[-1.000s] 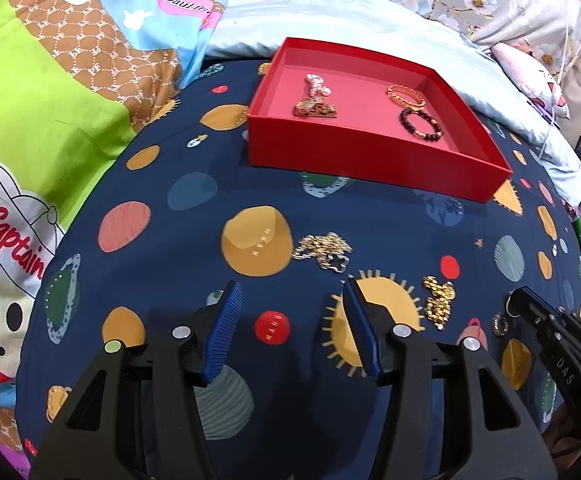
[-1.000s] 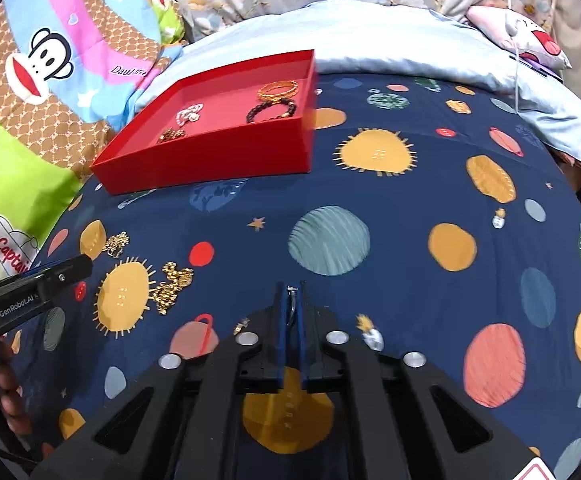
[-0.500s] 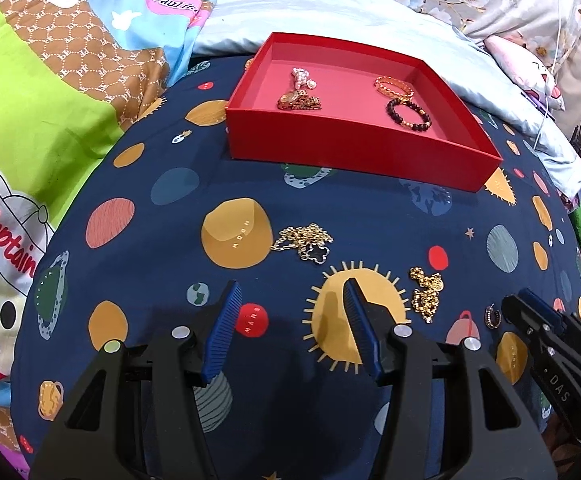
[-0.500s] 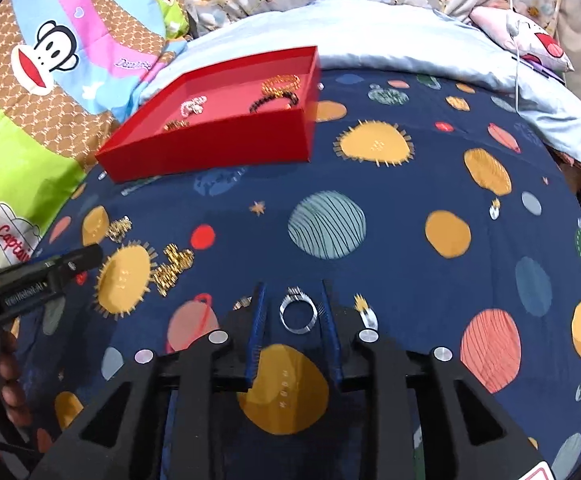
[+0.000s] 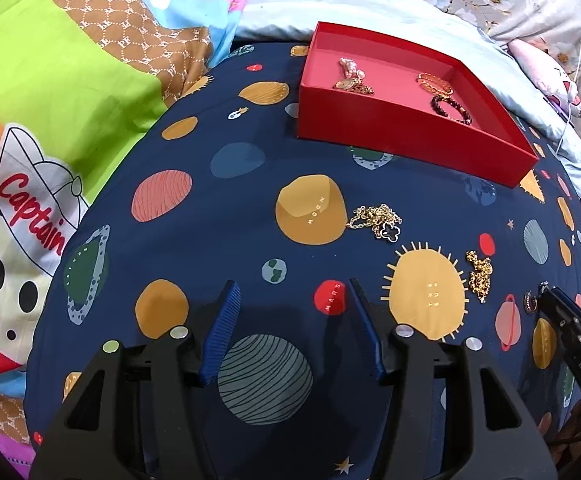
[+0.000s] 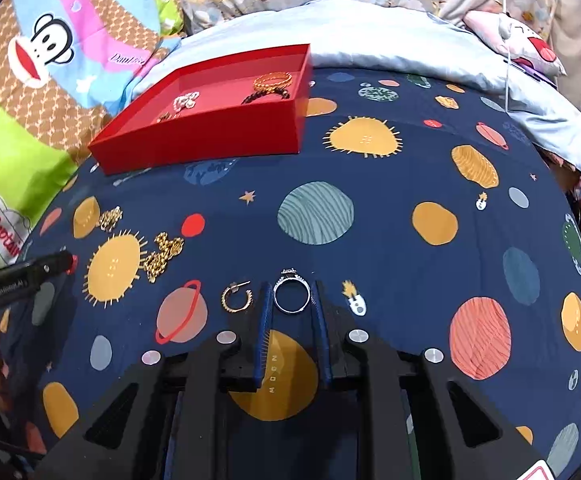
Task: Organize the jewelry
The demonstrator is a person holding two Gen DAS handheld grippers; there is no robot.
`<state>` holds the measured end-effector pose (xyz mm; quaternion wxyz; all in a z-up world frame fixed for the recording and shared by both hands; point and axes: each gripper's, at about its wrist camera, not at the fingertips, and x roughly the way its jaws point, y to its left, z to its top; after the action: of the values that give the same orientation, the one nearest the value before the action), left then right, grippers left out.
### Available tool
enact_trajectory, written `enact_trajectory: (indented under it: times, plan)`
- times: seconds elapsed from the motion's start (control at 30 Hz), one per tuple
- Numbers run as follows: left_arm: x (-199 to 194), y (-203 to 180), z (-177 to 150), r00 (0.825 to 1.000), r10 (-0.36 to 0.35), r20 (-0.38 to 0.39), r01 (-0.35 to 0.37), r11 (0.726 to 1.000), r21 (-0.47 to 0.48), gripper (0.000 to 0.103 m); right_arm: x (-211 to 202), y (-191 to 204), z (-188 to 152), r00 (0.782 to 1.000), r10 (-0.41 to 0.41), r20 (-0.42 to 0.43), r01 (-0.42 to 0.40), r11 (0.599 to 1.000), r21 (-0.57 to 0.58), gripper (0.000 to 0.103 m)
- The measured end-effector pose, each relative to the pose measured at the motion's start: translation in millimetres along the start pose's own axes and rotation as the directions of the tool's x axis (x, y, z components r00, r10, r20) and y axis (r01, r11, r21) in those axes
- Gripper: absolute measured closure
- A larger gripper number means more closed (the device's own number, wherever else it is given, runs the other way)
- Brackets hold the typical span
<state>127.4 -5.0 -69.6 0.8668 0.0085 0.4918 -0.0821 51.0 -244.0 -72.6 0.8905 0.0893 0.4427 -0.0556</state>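
Navy bedspread (image 6: 370,240) printed with planets and suns lies under both my tools, with a cartoon blanket (image 5: 50,100) on the far left. A second ago my right gripper (image 6: 291,294) had its blue pads pressed together on the silver ring (image 6: 291,295); half a second ago they had parted, and now they stand a little wider, one on each side of the ring, which lies flat on the cloth between the tips. Whether the pads touch it I cannot tell. A small gold hoop earring (image 6: 235,298) sits just left of the left pad.

My left gripper (image 5: 290,300) has drifted back and left since then: the red Mars dot that was between its fingers now sits by the right one, and a striped grey planet is between them. It is spread wide, holding nothing, low over the cloth and pointing toward the red tray (image 5: 410,136) at the far side.

Two gold chains are loose on the bedspread: one with a black clover charm (image 5: 378,222) beside the big orange moon, another (image 5: 478,276) right of the sun. Inside the tray lie a dark bead bracelet (image 5: 450,108), a gold bracelet (image 5: 434,82) and two pieces at its left end.
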Motion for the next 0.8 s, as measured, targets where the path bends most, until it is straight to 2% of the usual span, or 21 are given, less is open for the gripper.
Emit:
enact_trajectory:
  times: [0.13, 0.43, 0.7, 0.8]
  plan:
    - [-5.3, -0.3, -0.4, 1.0, -0.022, 0.003, 0.022, 1.0, 0.003, 0.043, -7.0, -3.9, 4.2, 1.0, 0.013, 0.016, -0.013, 1.0, 0.022, 0.084]
    - [-15.1, 1.7, -6.4, 1.0, -0.028, 0.007, 0.028, 0.999, 0.017, 0.042, -21.8, -1.1, 3.6, 0.999, 0.038, 0.036, -0.039, 0.999, 0.023, 0.084]
    - [3.8, -29.7, 17.9, 0.997, -0.058, 0.041, 0.056, 0.997, 0.045, 0.044, -22.0, 0.7, 4.4, 0.997, 0.067, 0.032, -0.068, 0.997, 0.039, 0.084]
    - [14.3, -35.6, 24.1, 0.998, -0.065, 0.027, 0.063, 0.997, 0.044, 0.051, -21.1, 3.1, 5.9, 0.997, 0.072, 0.034, -0.073, 0.997, 0.038, 0.084]
